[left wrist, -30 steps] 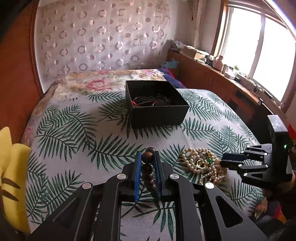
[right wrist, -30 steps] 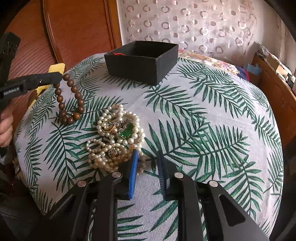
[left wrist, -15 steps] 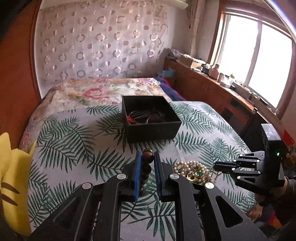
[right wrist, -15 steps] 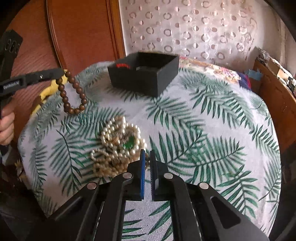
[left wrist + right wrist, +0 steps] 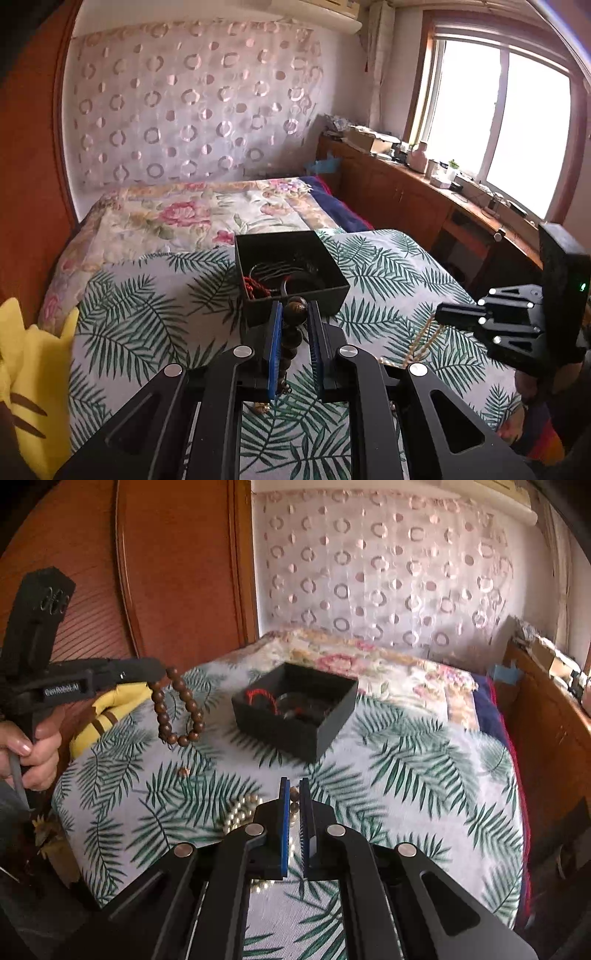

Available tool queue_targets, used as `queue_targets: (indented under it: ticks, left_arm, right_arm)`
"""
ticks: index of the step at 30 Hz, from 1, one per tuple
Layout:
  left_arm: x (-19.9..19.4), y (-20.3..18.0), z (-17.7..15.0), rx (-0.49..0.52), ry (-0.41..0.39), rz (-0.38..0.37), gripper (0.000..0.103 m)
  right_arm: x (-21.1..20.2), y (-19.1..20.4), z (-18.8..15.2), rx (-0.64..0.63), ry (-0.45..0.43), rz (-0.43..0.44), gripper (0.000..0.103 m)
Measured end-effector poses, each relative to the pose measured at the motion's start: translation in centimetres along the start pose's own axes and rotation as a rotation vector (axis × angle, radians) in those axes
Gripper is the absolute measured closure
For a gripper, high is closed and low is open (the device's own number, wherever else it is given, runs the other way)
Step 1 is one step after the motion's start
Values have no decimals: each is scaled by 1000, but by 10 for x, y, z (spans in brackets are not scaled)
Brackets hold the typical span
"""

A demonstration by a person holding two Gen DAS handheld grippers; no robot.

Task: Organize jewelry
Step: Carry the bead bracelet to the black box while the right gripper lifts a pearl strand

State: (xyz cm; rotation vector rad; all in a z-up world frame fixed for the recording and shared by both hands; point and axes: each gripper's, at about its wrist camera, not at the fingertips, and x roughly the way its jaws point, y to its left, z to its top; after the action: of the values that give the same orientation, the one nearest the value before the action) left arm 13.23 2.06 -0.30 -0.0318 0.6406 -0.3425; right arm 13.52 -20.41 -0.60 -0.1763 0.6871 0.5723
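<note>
Left gripper (image 5: 294, 314) pinches brown bead bracelet (image 5: 180, 712), dangling above leaf-print bedspread (image 5: 406, 760), near black box (image 5: 295, 716). Right gripper (image 5: 294, 792) clamped on pearl strands (image 5: 240, 812), which trail beneath it.

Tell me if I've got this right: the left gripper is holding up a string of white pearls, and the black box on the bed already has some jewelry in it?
Not quite. The left gripper holds a brown wooden bead bracelet, not pearls, as the right wrist view shows. The black box on the bed does already hold some jewelry.
</note>
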Motion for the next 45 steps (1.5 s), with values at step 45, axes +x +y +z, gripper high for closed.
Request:
queue_targets:
  ticks: [45]
  left_arm:
    - [94, 19, 68, 15, 31, 18, 90]
  right_arm:
    - [25, -12, 174, -152, -152, 37, 97]
